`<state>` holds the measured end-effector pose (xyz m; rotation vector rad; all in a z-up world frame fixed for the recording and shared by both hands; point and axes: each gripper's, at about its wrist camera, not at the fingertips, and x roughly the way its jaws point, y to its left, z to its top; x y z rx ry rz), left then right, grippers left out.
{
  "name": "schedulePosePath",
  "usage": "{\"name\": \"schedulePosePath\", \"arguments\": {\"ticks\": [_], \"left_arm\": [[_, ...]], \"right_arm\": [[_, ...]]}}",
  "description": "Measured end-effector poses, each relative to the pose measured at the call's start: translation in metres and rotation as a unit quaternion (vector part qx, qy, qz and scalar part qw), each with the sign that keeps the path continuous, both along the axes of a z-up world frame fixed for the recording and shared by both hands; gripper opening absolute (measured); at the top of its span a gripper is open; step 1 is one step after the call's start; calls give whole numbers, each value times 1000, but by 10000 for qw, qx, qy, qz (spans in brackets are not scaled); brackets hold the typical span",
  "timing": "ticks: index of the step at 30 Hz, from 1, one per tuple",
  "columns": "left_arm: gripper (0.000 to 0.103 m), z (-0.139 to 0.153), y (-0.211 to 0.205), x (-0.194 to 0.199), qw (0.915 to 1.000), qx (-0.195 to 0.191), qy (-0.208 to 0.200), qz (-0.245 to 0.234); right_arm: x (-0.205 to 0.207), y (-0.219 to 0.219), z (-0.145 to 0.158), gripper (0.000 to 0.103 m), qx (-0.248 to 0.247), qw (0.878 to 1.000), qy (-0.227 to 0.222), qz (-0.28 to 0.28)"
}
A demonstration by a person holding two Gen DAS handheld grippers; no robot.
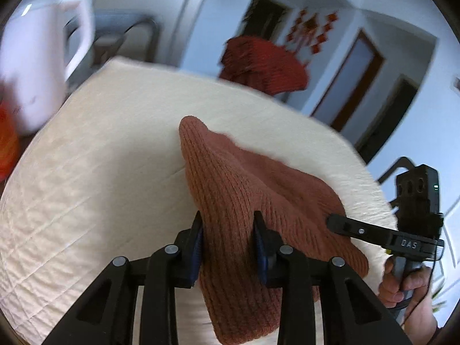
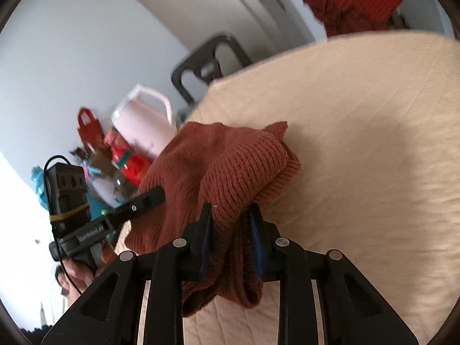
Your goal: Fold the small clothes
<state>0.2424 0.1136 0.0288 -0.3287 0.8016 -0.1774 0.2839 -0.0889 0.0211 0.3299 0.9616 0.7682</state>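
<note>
left gripper (image 1: 227, 241) clamping knit garment (image 1: 244, 189), hem cut off

A rust-orange ribbed knit garment (image 1: 258, 201) lies on a cream quilted counter (image 1: 95, 172). At twelve o'clock hangs a darker red knit (image 1: 258, 63). At nine o'clock stands a pale pink jug (image 2: 143, 123). Black fingers (image 1: 195, 241) carry blue pads.

Bare cream quilt (image 1: 95, 172) ahead; pink jug (image 1: 37, 66) crowds its edge.
</note>
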Motion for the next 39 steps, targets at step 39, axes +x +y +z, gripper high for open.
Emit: {"name": "schedulePosePath", "arguments": {"ticks": [39], "left_arm": [[76,-18,-50,-99,9838,1728,423,226]], "right_arm": [[-119,1,-6,51,-2779,9511,-1350,21]]}}
